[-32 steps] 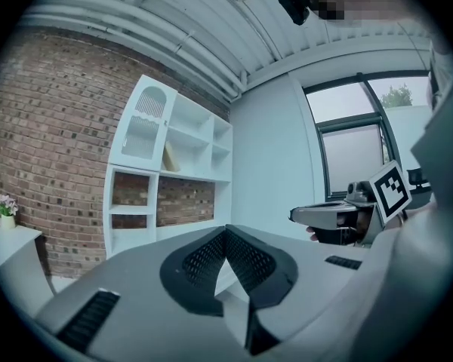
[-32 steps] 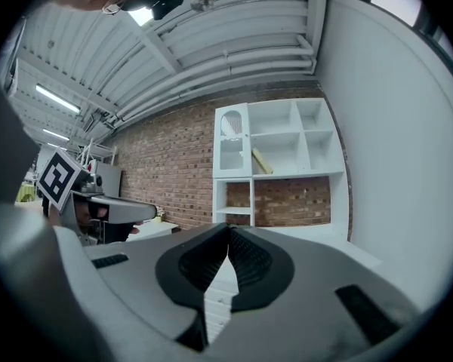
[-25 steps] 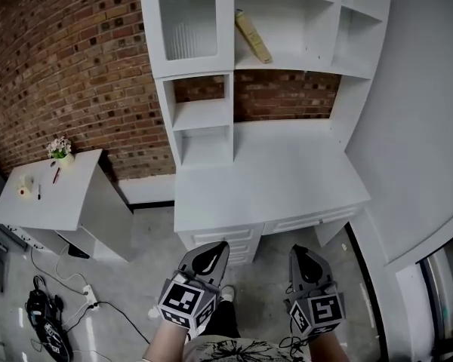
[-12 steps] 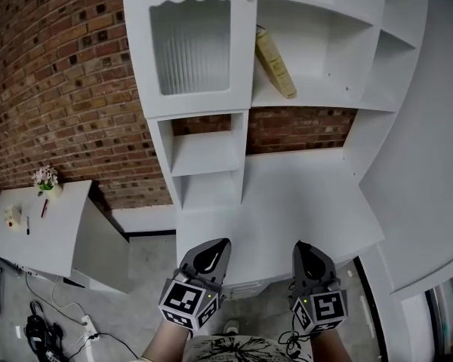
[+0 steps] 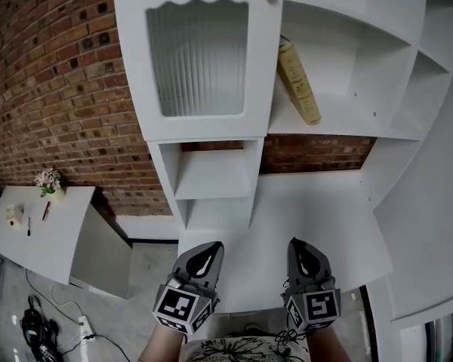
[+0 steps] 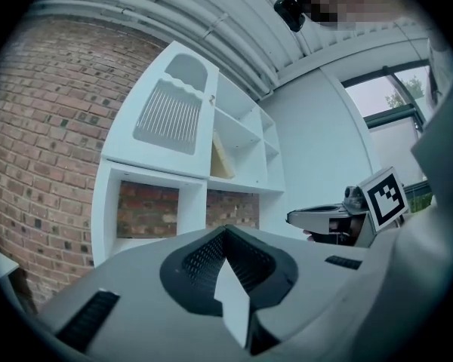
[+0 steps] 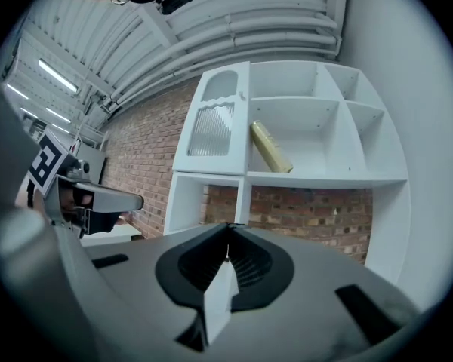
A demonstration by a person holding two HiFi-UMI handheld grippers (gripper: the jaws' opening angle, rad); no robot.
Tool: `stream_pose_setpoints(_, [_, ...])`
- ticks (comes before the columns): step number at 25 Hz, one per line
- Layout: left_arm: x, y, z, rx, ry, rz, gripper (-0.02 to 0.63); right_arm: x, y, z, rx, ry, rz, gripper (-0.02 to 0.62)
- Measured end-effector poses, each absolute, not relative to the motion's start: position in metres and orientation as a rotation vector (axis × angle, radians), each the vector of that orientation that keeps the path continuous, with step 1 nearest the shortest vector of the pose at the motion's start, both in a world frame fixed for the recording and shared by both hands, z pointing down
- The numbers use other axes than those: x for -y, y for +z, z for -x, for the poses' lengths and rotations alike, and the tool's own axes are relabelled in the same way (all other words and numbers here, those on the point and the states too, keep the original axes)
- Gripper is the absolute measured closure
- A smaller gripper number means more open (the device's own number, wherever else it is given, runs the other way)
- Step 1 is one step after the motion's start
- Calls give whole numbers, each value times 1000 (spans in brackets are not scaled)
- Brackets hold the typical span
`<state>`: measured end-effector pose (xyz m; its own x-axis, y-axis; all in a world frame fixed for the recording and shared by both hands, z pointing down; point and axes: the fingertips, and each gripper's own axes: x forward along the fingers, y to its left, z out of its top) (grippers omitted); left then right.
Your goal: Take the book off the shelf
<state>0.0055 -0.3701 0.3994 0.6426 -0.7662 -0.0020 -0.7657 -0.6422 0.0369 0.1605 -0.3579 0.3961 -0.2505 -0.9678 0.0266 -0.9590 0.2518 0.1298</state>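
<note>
Left hand-held gripper [image 5: 206, 249] and right hand-held gripper [image 5: 302, 247], both clenched and empty, wait low in frame as the shelf [image 5: 347, 123] looms nearer than a second ago, the book [image 5: 298, 81] leaning upper right, unreached.

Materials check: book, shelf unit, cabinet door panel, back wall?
Book: tan matte cover, cloth or paper; can't tell which.
Shelf unit: white painted wood or laminate, going by the smooth, even surface.
Door panel: ribbed, likely frosted glass or plastic.
Wall: exposed red brick with visible mortar joints.
</note>
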Motion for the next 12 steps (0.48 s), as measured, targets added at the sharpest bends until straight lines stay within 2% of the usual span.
stream_pose_setpoints(12, [438,358,-5,1637,-28,-2648,594,464,311,-181,2469,-324,-1711,592])
